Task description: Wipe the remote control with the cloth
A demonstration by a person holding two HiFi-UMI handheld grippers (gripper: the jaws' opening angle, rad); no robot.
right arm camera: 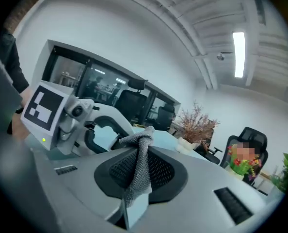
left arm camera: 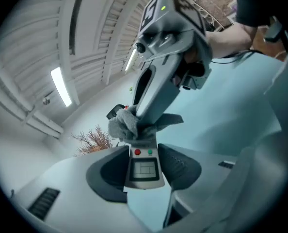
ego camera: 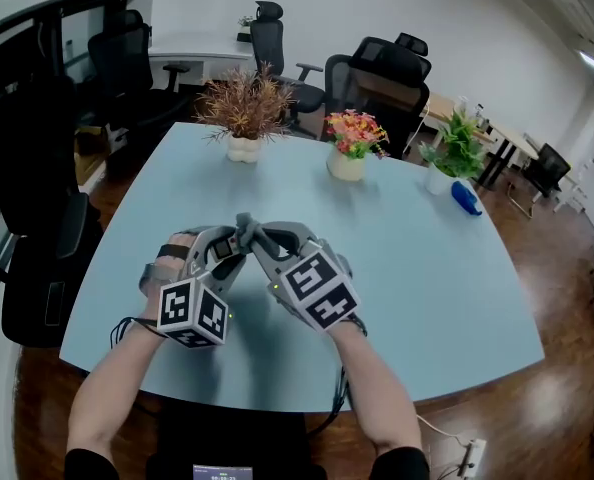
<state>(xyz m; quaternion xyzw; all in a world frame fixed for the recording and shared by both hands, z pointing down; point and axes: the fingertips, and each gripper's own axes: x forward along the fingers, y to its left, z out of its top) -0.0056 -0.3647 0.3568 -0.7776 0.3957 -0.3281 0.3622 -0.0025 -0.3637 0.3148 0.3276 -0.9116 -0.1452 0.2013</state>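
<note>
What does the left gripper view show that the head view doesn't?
Only the left gripper view shows the front of the remote control, with its little screen and its red and green buttons, squeezed in the left claw. Only the head view shows the pink flowers, the green plant and the blue thing. Both show the grey cloth pinched in the right claw, the dry brown plant and the pale blue table.

place: office | evidence: swivel chairs (ego camera: 385,68); meeting table (ego camera: 427,268); glass partition (right arm camera: 86,79)
</note>
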